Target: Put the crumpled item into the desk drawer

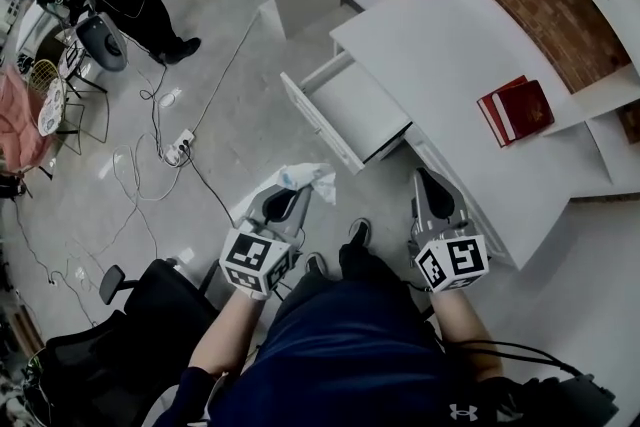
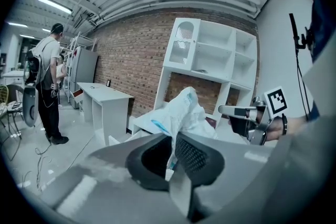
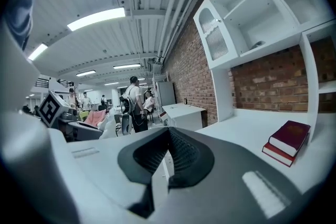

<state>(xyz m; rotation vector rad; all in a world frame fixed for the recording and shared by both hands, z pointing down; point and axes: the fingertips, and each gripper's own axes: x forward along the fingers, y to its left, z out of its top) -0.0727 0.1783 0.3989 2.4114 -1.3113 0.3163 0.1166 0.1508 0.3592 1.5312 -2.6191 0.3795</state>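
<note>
Grips crumpled wrapper [image 1: 300, 180] in left tongs [image 1: 285, 203]; holds right tongs [image 1: 430, 185] together, empty; not yet over open drawer [image 1: 350, 105].

Open drawer [image 1: 352, 105] juts from table [image 1: 440, 45] front, reachable from above; table edge covers its rear. Floor [image 1: 275, 120] left of it is passable. Red books [image 1: 515, 110] lie well apart. Power strip [image 1: 178, 148] with cables and chair [image 1: 150, 307] crowd the left.
</note>
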